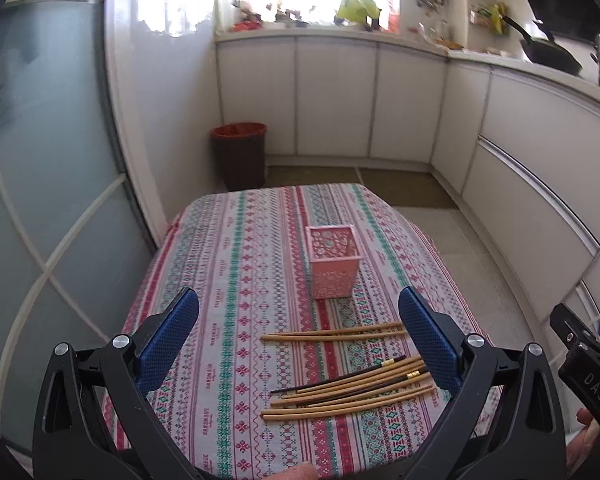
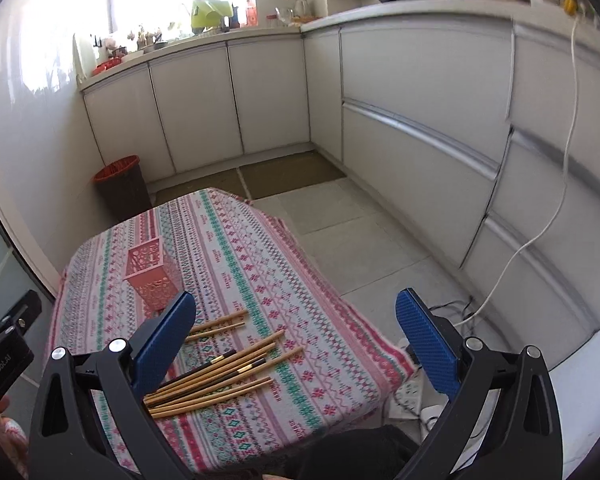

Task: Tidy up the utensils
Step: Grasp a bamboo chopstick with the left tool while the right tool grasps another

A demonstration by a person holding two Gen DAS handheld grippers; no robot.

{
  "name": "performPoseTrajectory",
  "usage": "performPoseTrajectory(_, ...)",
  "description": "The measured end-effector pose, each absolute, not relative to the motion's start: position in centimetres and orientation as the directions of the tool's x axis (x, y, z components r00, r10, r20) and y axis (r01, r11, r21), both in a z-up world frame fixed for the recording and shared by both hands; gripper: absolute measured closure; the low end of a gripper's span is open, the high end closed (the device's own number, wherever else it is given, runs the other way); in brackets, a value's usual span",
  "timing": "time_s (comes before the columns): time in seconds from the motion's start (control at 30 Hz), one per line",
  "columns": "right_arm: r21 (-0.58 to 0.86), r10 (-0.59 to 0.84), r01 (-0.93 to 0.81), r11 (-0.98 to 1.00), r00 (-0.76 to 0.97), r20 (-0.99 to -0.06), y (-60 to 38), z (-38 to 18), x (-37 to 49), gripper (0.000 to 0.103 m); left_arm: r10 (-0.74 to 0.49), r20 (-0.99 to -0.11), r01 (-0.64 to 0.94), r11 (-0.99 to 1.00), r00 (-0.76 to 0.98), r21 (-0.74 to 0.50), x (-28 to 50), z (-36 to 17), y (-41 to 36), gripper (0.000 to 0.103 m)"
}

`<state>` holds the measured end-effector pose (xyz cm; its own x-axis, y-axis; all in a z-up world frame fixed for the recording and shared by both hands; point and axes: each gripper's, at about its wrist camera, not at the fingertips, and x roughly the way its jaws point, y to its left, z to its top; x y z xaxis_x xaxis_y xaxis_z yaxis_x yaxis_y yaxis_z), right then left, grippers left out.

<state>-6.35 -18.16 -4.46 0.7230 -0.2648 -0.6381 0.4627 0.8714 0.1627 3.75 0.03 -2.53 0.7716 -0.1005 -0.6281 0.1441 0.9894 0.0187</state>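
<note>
Patterned desk [image 1: 236, 264] carrying upright pink holder [image 1: 332, 264] mid-cloth and loose chopsticks [image 1: 352, 388] lying flat on its near side, well apart from holder; left claw [image 1: 300, 320] and right claw [image 2: 296, 324] both spread wide above, pinching nothing.

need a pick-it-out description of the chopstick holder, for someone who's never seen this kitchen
Find the small table under the patterned striped tablecloth in the middle of the kitchen floor. Past the loose chopsticks lying flat on it stands the pink holder, alone toward the far half. It is the only upright thing on the cloth: a square, open-topped pink box with lattice-cut walls, unlike the dark bin with a red liner, down on the floor.
</note>
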Motion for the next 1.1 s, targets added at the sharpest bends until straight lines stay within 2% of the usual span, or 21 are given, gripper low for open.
performPoseTrajectory(0.1, 0.325, -0.116, 0.459, 0.827, 0.704, -0.7, -21.2, -7.9, -5.5, 0.005, -0.247, -0.744, 0.437, 0.897, 0.62, 0.067, 6.4, -4.7, -3.8, 0.007)
performPoseTrajectory(0.2, 0.377, -0.107, 0.528, 0.761, 0.676, -0.729, -23.8, -11.4, -5.5, 0.005, -0.29, -0.847, 0.618, 0.784, 0.446, 0.058, 8.2, -7.7, -8.0, 0.007)
performPoseTrajectory(0.3, 0.397, -0.125, 0.583, 0.709, 0.657, -0.743, -26.4, -13.7, -5.7, 0.005, -0.236, -0.895, 0.648, 0.758, 0.379, 0.075, 10.9, -10.3, -11.4, 0.007)
performPoseTrajectory(0.43, 0.428, -0.123, 0.627, 0.65, 0.643, -0.756, -29.6, -15.5, -5.7, 0.005, -0.18, -0.959, 0.64, 0.768, 0.218, 0.002, 15.6, -13.9, -14.7, 0.008)
performPoseTrajectory(0.57, 0.454, -0.076, 0.645, 0.615, 0.621, -0.78, -31.6, -17.4, -5.1, 0.005, -0.103, -0.986, 0.652, 0.758, 0.128, 0.006, 19.0, -17.6, -17.4, 0.013)
performPoseTrajectory(0.63, 0.465, -0.049, 0.655, 0.596, 0.607, -0.793, -32.1, -18.3, -4.9, 0.005, -0.055, -0.992, 0.658, 0.752, 0.114, 0.034, 20.0, -19.1, -18.1, 0.021)
performPoseTrajectory(0.67, 0.464, -0.041, 0.661, 0.59, 0.598, -0.8, -32.2, -18.6, -4.7, 0.005, -0.035, -0.995, 0.662, 0.749, 0.095, 0.037, 20.5, -19.8, -18.3, 0.034)
performPoseTrajectory(0.7, 0.465, -0.034, 0.661, 0.588, 0.595, -0.803, -32.3, -19.0, -4.7, 0.005, -0.019, -0.997, 0.665, 0.746, 0.07, 0.032, 20.9, -20.4, -18.4, 0.042)
performPoseTrajectory(0.83, 0.459, -0.025, 0.657, 0.598, 0.588, -0.809, -32.3, -19.4, -4.4, 0.005, -0.001, -0.999, 0.679, 0.734, 0.039, 0.025, 22.0, -21.5, -18.2, 0.047)
performPoseTrajectory(0.93, 0.455, -0.028, 0.656, 0.602, 0.587, -0.809, -32.1, -19.4, -4.2, 0.005, 0.007, -1.0, 0.697, 0.717, 0.02, 0.019, 22.5, -22.2, -18.3, 0.057)
performPoseTrajectory(1.0, 0.447, -0.031, 0.658, 0.606, 0.581, -0.814, -32.0, -19.4, -4.0, 0.006, 0.02, -1.0, 0.711, 0.703, 0.02, 0.028, 22.8, -22.8, -18.4, 0.068)
performPoseTrajectory(1.1, 0.425, -0.048, 0.674, 0.605, 0.563, -0.825, -31.7, -19.2, -3.8, 0.006, 0.009, -1.0, 0.724, 0.69, 0.023, 0.023, 22.7, -23.1, -18.3, 0.072)
